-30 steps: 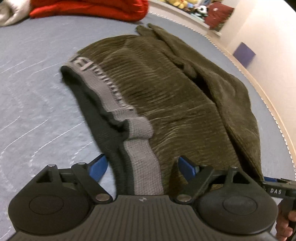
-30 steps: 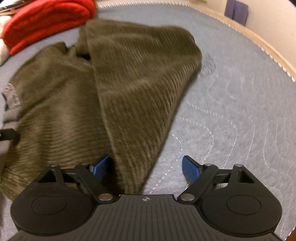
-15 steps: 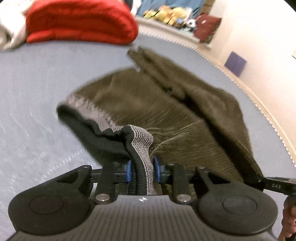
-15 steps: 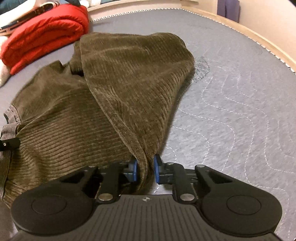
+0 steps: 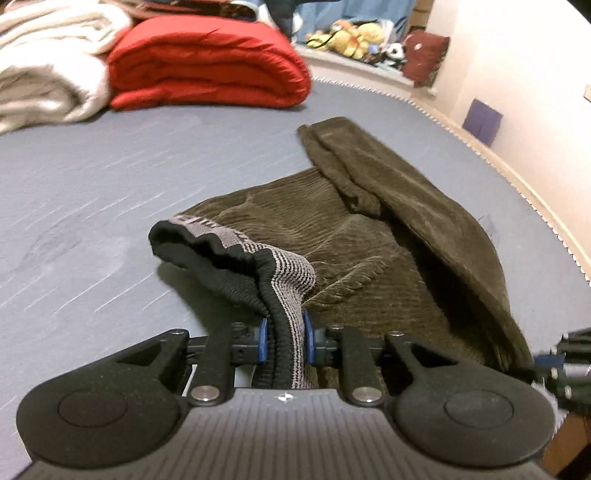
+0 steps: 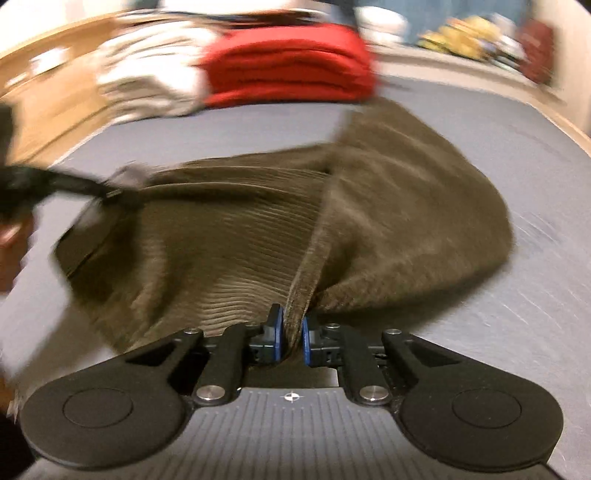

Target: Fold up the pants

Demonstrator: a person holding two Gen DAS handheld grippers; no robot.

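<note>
- The left gripper (image 5: 283, 339) had just been closing, and its blue pads (image 5: 263, 339) pinched the grey and black waistband (image 5: 284, 291) of the pants (image 5: 388, 258).
- The waistband rose from the pads in a raised loop, its far end drooping toward the grey bed cover (image 5: 92, 206).
- The right gripper (image 6: 291, 334) was pressed almost together, with a thin fold of the brown ribbed cloth of the pants (image 6: 221, 236) caught between its pads (image 6: 277, 332).
- The pants lay spread on the bed cover (image 6: 535, 295), one leg folded over the seat and running away toward the far edge of the bed.
- In the right wrist view, the left gripper (image 6: 107, 194) showed blurred at the left, holding the waistband end of the cloth.
- A folded red blanket (image 5: 207, 66) lay well beyond the pants, with a pale blanket (image 5: 44, 74) beside it.
- Soft toys (image 5: 354, 33) sat on a ledge by the wall.
</note>
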